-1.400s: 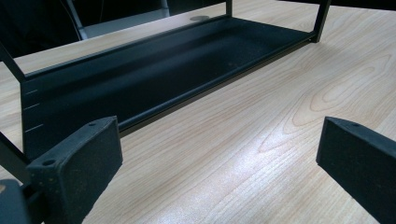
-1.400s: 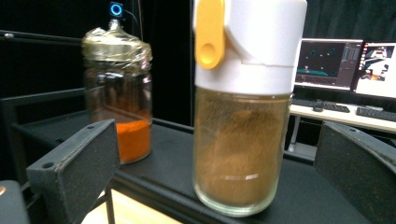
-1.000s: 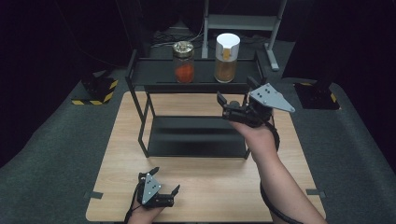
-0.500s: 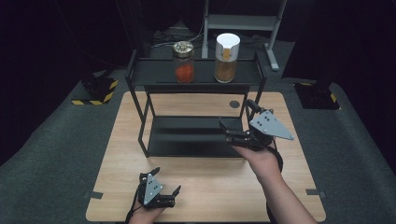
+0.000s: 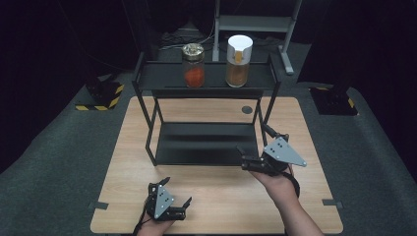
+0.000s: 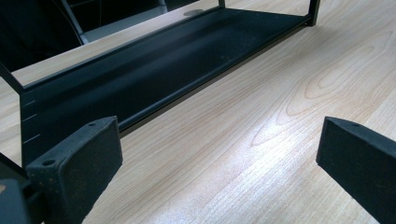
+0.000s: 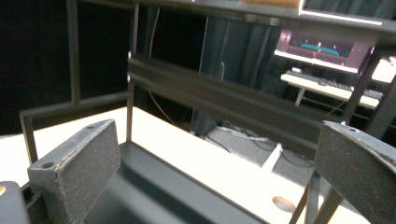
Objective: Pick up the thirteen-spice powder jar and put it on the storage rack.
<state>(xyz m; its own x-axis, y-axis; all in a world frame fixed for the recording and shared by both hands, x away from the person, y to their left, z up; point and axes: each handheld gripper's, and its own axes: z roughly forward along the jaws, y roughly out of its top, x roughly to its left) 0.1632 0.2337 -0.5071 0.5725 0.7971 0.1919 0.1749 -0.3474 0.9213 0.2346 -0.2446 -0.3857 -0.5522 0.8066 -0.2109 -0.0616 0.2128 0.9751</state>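
Rack (image 5: 206,142) stands at the middle of the wooden table (image 5: 314,206), just ahead of both empty grippers. Right gripper (image 5: 255,147) hovers at the lower shelf's near right corner, jaws spread wide with nothing between them. Left gripper (image 5: 172,194) rests low near the table's front edge, jaws likewise spread over bare wood. On the top shelf a jar of red stuff (image 5: 193,65) stands beside a white-capped jar (image 5: 238,60), a little apart.

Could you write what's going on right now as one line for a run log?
left tool: open, empty, low over table | right tool: open, empty, beside rack | two jars on top shelf
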